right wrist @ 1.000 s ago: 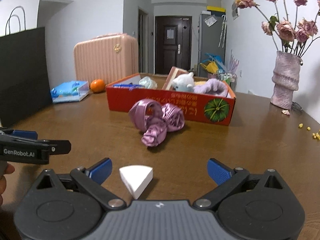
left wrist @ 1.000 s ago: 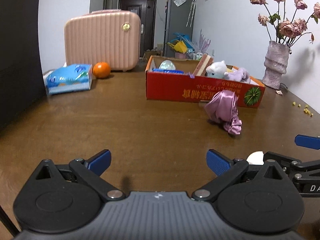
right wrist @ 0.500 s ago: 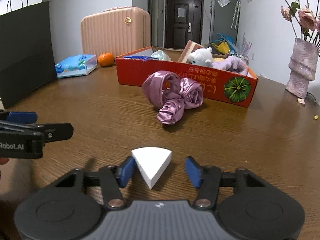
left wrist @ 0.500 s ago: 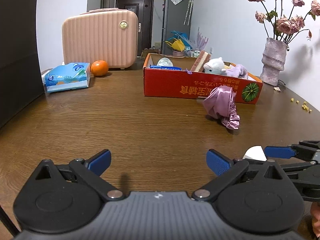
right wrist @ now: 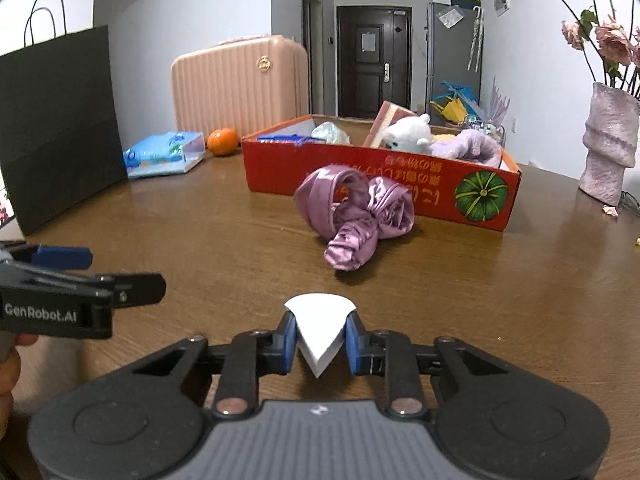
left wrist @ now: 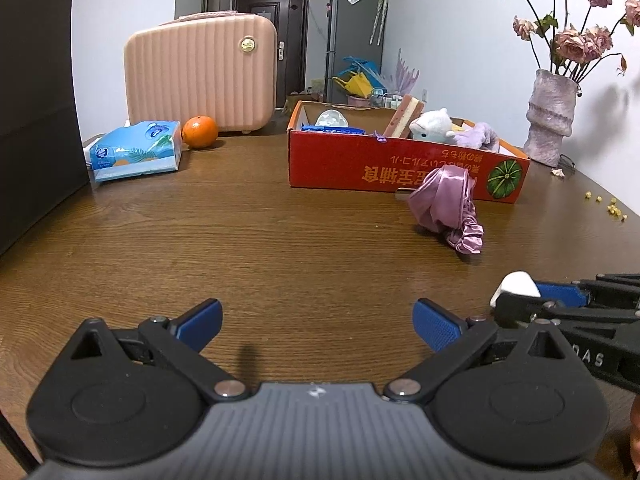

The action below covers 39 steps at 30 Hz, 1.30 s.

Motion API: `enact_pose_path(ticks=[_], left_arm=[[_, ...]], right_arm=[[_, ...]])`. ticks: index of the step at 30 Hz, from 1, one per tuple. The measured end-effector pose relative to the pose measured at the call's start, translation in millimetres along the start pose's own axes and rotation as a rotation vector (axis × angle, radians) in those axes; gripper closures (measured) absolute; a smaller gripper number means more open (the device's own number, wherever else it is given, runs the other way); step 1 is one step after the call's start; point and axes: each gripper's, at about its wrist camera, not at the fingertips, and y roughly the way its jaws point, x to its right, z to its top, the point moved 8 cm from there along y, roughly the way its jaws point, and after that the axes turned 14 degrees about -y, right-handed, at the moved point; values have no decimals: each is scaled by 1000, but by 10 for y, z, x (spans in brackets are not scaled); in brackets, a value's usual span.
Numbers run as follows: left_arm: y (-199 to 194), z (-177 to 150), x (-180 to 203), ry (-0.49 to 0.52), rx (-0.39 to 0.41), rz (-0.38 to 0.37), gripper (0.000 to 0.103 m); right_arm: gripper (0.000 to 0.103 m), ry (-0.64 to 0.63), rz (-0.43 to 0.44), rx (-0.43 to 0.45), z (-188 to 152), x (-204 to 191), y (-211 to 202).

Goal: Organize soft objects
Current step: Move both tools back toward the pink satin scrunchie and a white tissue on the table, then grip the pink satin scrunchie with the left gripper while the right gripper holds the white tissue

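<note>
A home: wooden dining table (left wrist: 280, 240), fridge (left wrist: 354, 36), front door (right wrist: 374, 60) and vase of dried roses (left wrist: 554, 112).

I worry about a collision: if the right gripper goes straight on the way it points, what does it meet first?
Probably the purple satin cloth, with the red box right behind it; the right gripper grips a white wedge.
</note>
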Motion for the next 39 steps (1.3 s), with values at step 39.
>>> enact_pose_path(ticks=[39], left_arm=[[698, 384, 1130, 99, -32, -61, 0]], right_arm=[[80, 146, -180, 81, -60, 1634, 119]])
